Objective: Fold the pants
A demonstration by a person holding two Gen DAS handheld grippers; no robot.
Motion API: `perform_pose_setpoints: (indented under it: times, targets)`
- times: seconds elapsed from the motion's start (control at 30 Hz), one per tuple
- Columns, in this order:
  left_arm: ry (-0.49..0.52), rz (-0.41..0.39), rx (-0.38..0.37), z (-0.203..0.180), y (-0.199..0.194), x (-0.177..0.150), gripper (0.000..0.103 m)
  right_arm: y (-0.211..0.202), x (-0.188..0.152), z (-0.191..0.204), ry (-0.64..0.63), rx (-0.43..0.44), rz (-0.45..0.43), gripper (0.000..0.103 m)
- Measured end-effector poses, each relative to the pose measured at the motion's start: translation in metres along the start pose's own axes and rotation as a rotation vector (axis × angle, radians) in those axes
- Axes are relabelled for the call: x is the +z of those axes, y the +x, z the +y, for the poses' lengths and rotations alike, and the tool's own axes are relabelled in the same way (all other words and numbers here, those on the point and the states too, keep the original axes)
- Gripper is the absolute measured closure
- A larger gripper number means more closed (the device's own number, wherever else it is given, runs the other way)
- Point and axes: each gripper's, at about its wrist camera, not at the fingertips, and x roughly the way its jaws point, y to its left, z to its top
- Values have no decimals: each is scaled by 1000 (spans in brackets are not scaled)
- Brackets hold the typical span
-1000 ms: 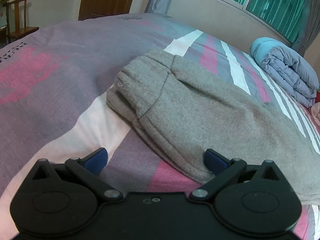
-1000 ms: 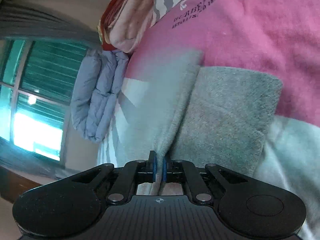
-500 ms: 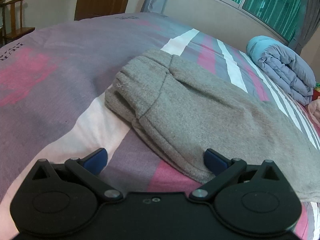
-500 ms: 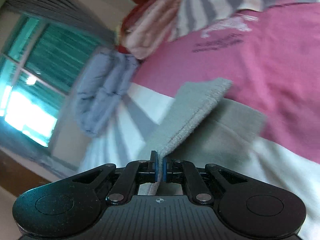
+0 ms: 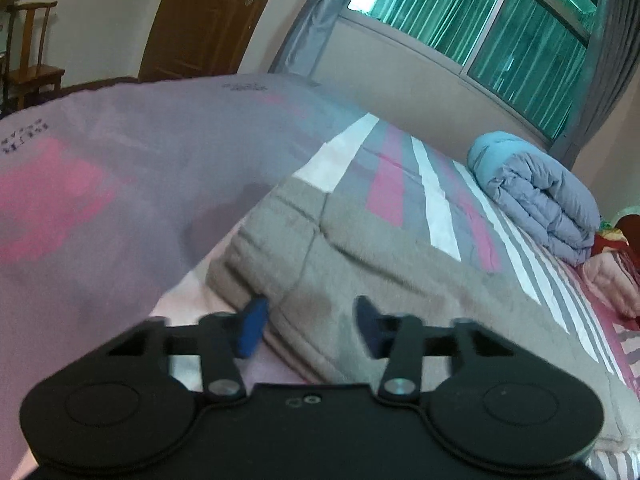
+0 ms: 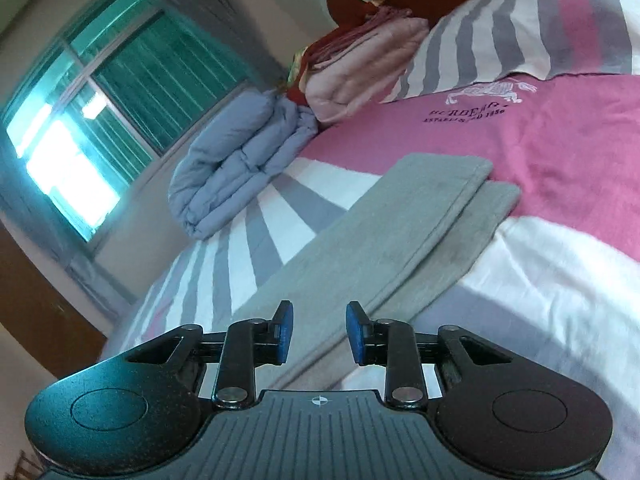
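Grey fleece pants lie flat on the striped bedspread, folded lengthwise with one leg on the other. In the left wrist view the waistband end is nearest; my left gripper is open, its blue pads on either side of the waistband's near edge, right at the fabric. In the right wrist view the two stacked leg cuffs of the pants lie ahead, slightly offset. My right gripper is open, over the near edge of the top leg, holding nothing.
A rolled blue-grey duvet lies at the bed's far side under the window; it also shows in the right wrist view. Folded pink bedding and a striped pillow sit at the head. A wooden chair stands beyond the bed.
My right gripper has opened and let go of the pant leg, which now lies flat on the other leg. My left gripper has moved forward to the waistband and narrowed its opening.
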Motion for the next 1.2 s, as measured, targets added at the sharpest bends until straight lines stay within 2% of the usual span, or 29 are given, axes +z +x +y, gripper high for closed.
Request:
perform_pose_setpoints:
  times: [0.1,0.13,0.17,0.2,0.27,0.37,0.4,0.47,0.5,0.53,0.6,0.67,0.83,0.87,0.93,1.03,1.07,1.1,1.17,1.2]
  targets:
    - [-47,82,17,4,21,5,67,1,-6,12,-71,0,15,73]
    - [-42,75,22,3,22,8,70,4,-8,13,-73,-7,26,73]
    - [-21,68,33,2,23,13,83,4,-8,12,-70,-14,32,73]
    - [-18,55,26,2,22,18,92,7,-6,9,-61,-21,32,73]
    - [-62,-6,-45,6,16,32,94,6,-5,2,-41,-41,32,73]
    - [-67,-71,-92,6,8,48,94,1,-2,-10,11,-61,18,73]
    - [-49,-57,-69,8,12,47,94,-2,0,-15,21,-62,16,73]
    - [-73,72,-3,25,40,35,94,-5,1,-20,45,-57,13,73]
    - [-76,114,2,31,48,27,93,-6,3,-24,60,-55,11,73]
    - [-62,105,-7,32,49,23,93,-7,5,-27,73,-56,10,72]
    - [-42,90,-8,30,46,19,90,-8,12,-34,104,-34,2,51]
    - [-24,93,-2,28,46,20,89,-13,21,-42,136,-47,-56,38]
    - [-16,110,-13,27,50,21,88,7,48,-74,290,-70,-87,38]
    - [-18,112,-14,28,50,23,88,14,52,-80,320,-99,-81,39]
    - [-23,117,-16,29,50,26,88,28,60,-91,367,-91,-68,39]
    - [-28,122,-15,30,51,27,88,49,71,-98,384,-132,-17,52]
    - [-28,123,-14,30,51,27,88,54,74,-99,390,-132,-4,66]
    - [-28,125,-12,29,51,27,88,57,76,-100,391,-136,8,99]
    - [-27,128,-11,28,51,27,88,59,82,-101,373,-144,31,99]
    - [-26,130,-12,28,51,27,88,53,85,-97,349,-122,15,99]
